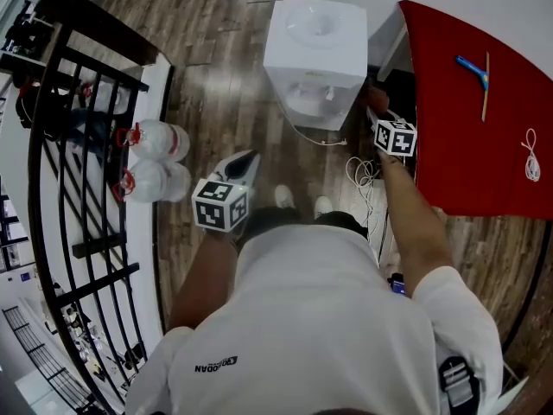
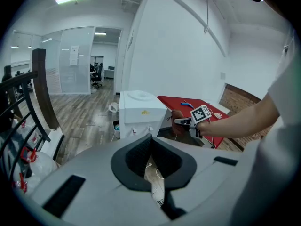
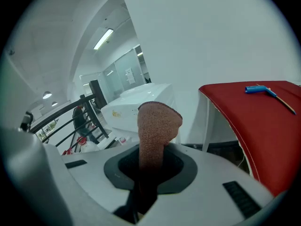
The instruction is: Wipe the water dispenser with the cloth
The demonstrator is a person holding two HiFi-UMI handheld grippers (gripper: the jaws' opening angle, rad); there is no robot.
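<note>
The white water dispenser (image 1: 315, 50) stands on the wood floor ahead of the person, beside a red table. My right gripper (image 1: 380, 115) is shut on a brownish-pink cloth (image 1: 374, 99), held at the dispenser's right side, close to its lower front corner. In the right gripper view the cloth (image 3: 159, 121) sticks up out of the jaws, with the dispenser (image 3: 136, 105) just behind it. My left gripper (image 1: 251, 156) hangs lower left of the dispenser, over the floor, shut and holding nothing. The left gripper view shows the dispenser (image 2: 138, 109) a short way ahead.
The red table (image 1: 475, 119) carries a blue tool (image 1: 473, 69) and a white cord (image 1: 531, 154). White cables (image 1: 363, 171) lie on the floor by the dispenser. Two large water bottles (image 1: 155, 141) rest beside a black railing (image 1: 78, 145) at the left.
</note>
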